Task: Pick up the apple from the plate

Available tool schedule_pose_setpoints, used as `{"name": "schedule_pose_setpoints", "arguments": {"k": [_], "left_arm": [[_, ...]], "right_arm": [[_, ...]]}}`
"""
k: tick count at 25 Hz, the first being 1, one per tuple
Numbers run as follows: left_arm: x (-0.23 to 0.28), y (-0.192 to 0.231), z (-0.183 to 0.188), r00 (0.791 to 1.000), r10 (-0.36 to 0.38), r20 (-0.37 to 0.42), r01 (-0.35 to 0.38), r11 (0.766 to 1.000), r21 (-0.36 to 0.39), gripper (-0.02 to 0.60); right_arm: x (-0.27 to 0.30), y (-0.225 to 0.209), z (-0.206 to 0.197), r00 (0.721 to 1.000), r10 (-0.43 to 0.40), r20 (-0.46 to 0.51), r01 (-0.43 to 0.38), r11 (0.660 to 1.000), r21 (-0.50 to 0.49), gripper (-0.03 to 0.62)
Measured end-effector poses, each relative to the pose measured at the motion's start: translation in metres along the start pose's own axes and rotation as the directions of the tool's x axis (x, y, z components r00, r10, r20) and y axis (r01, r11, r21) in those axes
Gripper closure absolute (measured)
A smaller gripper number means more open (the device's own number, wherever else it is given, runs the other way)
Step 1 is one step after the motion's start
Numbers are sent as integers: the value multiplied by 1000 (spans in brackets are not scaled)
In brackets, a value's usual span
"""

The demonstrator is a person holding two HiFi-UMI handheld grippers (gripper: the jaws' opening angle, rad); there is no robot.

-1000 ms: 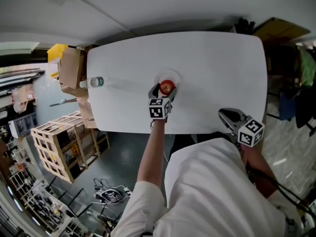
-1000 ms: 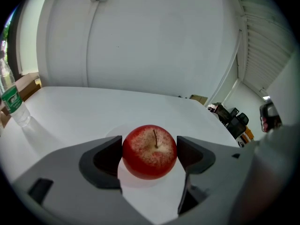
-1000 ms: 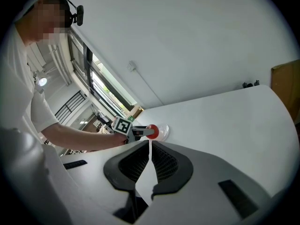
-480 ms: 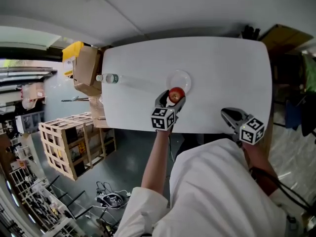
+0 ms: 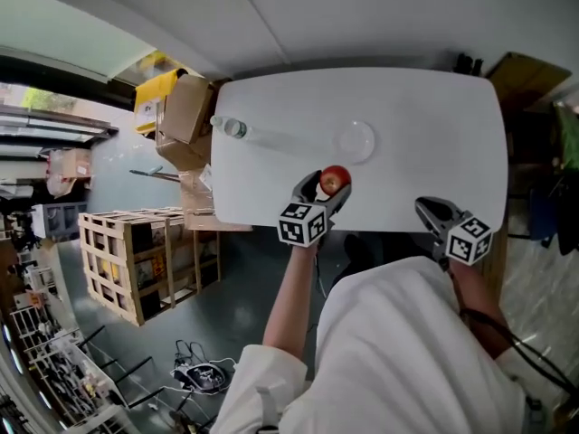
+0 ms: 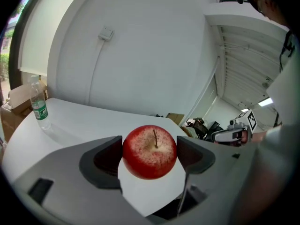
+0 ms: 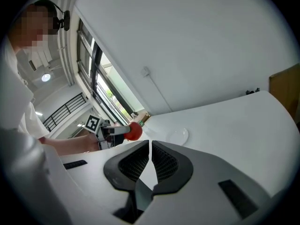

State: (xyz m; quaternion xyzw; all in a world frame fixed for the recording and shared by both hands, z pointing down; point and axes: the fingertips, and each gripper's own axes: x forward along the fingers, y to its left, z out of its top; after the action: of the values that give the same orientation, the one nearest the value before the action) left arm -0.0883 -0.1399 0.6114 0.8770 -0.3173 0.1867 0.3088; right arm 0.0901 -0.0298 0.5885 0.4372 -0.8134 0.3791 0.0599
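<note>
One apple (image 5: 335,180), one plate (image 5: 355,140), one water bottle (image 5: 233,127), one white table (image 5: 407,125), two grippers. Beside the table's left end: one cardboard box (image 5: 185,111), and one wooden crate (image 5: 136,260) on the floor.

Left gripper (image 5: 321,188): jaws clamped on the apple, one dark pad on each side of it. In the left gripper view the apple sits squarely between the pads, stem up, red with pale speckles, white tabletop showing below it. The apple is off the plate, held over the near part of the table close to its front edge. The plate lies bare, farther in and slightly to the right of the apple, apart from it.

Right gripper (image 5: 432,212): jaws narrow, only a thin slit between the ribbed pads, nothing in them. It is at the near right edge of the table, well apart from apple and plate.

The bottle lies on its side near the far left corner of the table, well apart from the plate.
</note>
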Motion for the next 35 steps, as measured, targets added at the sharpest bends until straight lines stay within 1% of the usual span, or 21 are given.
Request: {"name": "schedule_pose_setpoints", "arguments": {"k": [4,9,14,21,25,28,35], "left_arm": [[-32,-1,-5,1000,-7,16,7,1000,1,219],[-64,-2,-11,999,-21,33,21,1000,20,219],[-91,-3,-22,998,-45,33,44,999,30,219],[-115,-18,-19,995,-94,42,92,995,36,219],[-125,-26,-19,992,-111,55,110,993,34,219],[-130,-31,-19,991,-116,63,114,993,32,219],[-134,-47,-18,989,-115,94,116,993,-3,219]], "right_arm": [[-2,24,-11,999,-14,33,14,1000,8,552],[-4,51,-22,998,-23,63,23,1000,-6,551],[-8,73,-34,995,-48,88,50,999,-15,552],[-26,80,-49,988,-118,102,118,993,9,553],[-33,80,-56,985,-140,99,138,990,20,551],[-37,81,-53,984,-138,110,137,990,11,552],[-47,80,-44,988,-102,117,107,994,-34,553]]}}
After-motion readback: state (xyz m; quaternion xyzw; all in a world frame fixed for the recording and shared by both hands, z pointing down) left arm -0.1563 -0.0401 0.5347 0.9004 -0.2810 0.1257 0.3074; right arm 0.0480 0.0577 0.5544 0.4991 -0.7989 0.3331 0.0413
